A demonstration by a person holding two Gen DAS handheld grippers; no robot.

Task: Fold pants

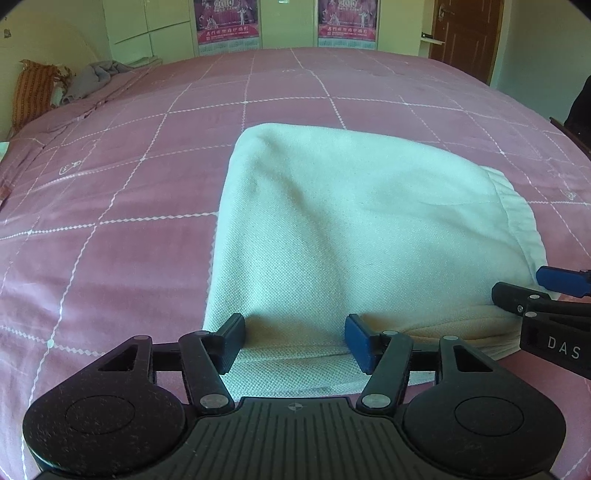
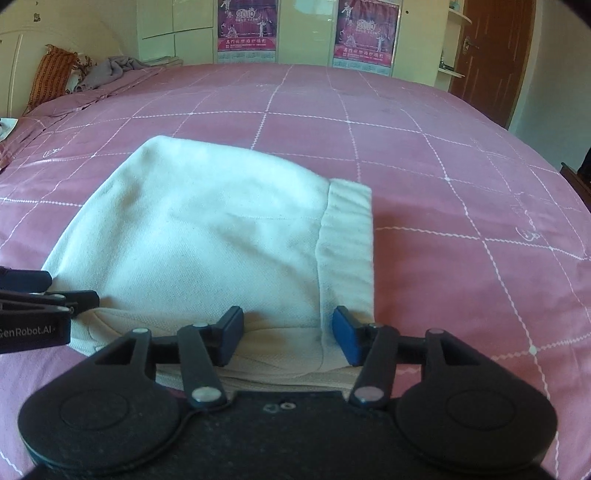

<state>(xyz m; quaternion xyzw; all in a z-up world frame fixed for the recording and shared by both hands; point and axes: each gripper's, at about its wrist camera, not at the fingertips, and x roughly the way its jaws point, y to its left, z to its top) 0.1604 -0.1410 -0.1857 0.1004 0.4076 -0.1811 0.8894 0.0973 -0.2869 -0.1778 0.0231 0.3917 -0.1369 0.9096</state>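
Note:
The white pants [image 1: 351,221] lie folded into a thick pad on the pink checked bedspread [image 1: 110,184]. My left gripper [image 1: 294,332] hangs over the pad's near edge at its left corner. Its blue pads stand apart, and the cloth lies flat below them, not pinched. In the right wrist view the pants [image 2: 207,236] show a ribbed band [image 2: 347,236] along their right side. My right gripper [image 2: 288,328] stands open over the near edge beside that band. Each gripper also shows in the other's view: the right gripper [image 1: 532,291] and the left gripper [image 2: 55,288].
An orange pillow [image 1: 33,92] and a crumpled grey cloth [image 1: 96,77] lie at the bed's far left. Wardrobe doors with posters [image 1: 227,22] and a brown door [image 1: 465,33] stand behind the bed. Bare bedspread [image 2: 461,221] surrounds the pants.

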